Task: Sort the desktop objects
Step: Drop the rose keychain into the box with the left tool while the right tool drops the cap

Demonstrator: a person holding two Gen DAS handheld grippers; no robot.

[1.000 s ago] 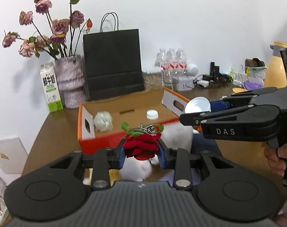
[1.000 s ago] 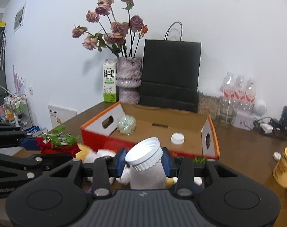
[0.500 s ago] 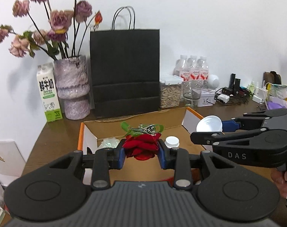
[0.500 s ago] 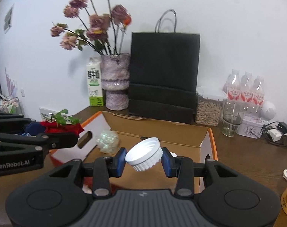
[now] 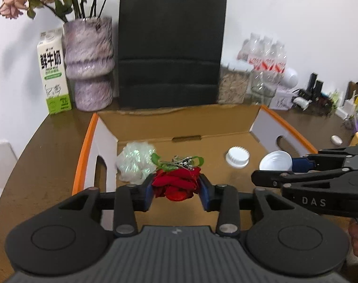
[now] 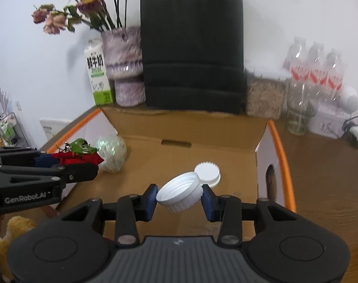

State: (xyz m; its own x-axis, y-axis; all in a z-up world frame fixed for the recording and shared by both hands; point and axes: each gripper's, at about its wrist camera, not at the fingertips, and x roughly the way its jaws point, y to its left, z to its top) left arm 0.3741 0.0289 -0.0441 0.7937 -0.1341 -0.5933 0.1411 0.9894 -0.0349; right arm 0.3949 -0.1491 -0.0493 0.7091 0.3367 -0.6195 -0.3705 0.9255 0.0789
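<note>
A red fabric rose (image 5: 176,184) with a metal clip and green leaves sits between the pads of my left gripper (image 5: 176,189). Its jaws are opening, and the rose still touches both pads. My right gripper (image 6: 179,199) is shut on a white screw cap (image 6: 179,193), held tilted. Both grippers hover over the open orange-rimmed cardboard box (image 5: 84,146). On the box floor lie an iridescent crumpled ball (image 5: 134,162) and a white ribbed lid (image 5: 237,156). The right wrist view shows the left gripper (image 6: 84,165) with the rose (image 6: 84,159) beside the ball (image 6: 112,153).
Behind the box stand a black paper bag (image 5: 171,47), a purple vase (image 5: 89,63) of dried roses and a milk carton (image 5: 53,70). A seed jar (image 6: 263,94), a glass and water bottles (image 6: 318,66) stand at the back right. A yellow plush (image 6: 16,231) lies near left.
Both grippers have moved forward and down, from in front of the box to over its inside. The left jaws have widened slightly around the rose. The cap stays gripped.
</note>
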